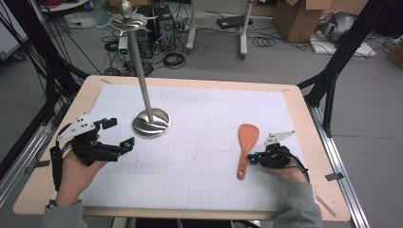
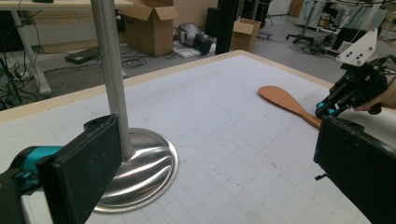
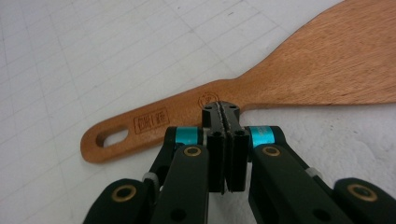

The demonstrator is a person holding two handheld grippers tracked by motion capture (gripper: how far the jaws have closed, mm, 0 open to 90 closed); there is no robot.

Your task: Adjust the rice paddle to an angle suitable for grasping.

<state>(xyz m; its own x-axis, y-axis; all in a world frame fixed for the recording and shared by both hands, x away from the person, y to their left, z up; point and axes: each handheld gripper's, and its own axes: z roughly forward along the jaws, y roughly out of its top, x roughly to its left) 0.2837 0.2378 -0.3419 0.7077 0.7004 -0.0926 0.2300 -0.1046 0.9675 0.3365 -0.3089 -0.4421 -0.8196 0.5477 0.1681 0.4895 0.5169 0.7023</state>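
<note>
a wooden spatula (image 1: pixel 247 147) lay flat on the table (image 1: pixel 304 142), at the person's right, blade pointing away. the right gripper (image 3: pixel 226 122) had its jaws pressed together, tips at the handle's edge near the neck, holding nothing, likely poised to nudge or grasp it. the left gripper (image 1: pixel 119 135) waited wide open and empty beside a steel stand (image 1: pixel 151 122), probably where the spatula would hang.

obstacle: metal stand (image 1: pixel 151 121) left-centre | free: mat (image 1: pixel 204 142) between stand and spatula (image 1: pixel 247 145)
</note>
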